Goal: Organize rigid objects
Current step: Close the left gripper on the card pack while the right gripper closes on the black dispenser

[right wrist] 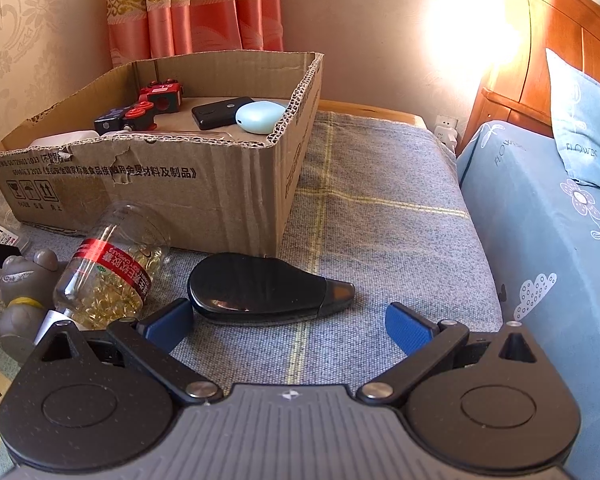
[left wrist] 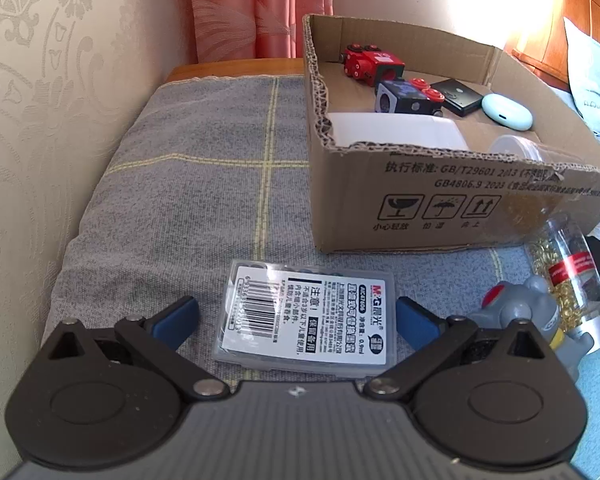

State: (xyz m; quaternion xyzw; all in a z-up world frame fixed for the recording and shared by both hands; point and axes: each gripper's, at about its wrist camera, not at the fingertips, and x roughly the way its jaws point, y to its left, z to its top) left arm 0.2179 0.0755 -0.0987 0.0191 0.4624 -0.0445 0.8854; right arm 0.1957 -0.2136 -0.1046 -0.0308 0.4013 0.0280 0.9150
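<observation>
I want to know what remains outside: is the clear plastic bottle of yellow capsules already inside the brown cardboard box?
No, the clear plastic bottle of yellow capsules lies on its side on the grey cloth, outside the brown cardboard box.

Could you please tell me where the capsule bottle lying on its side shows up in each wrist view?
Left wrist: capsule bottle at the right edge, beside the grey figurine.
Right wrist: bottle at lower left, before the box.
Shared landmark: the cardboard box.
</observation>
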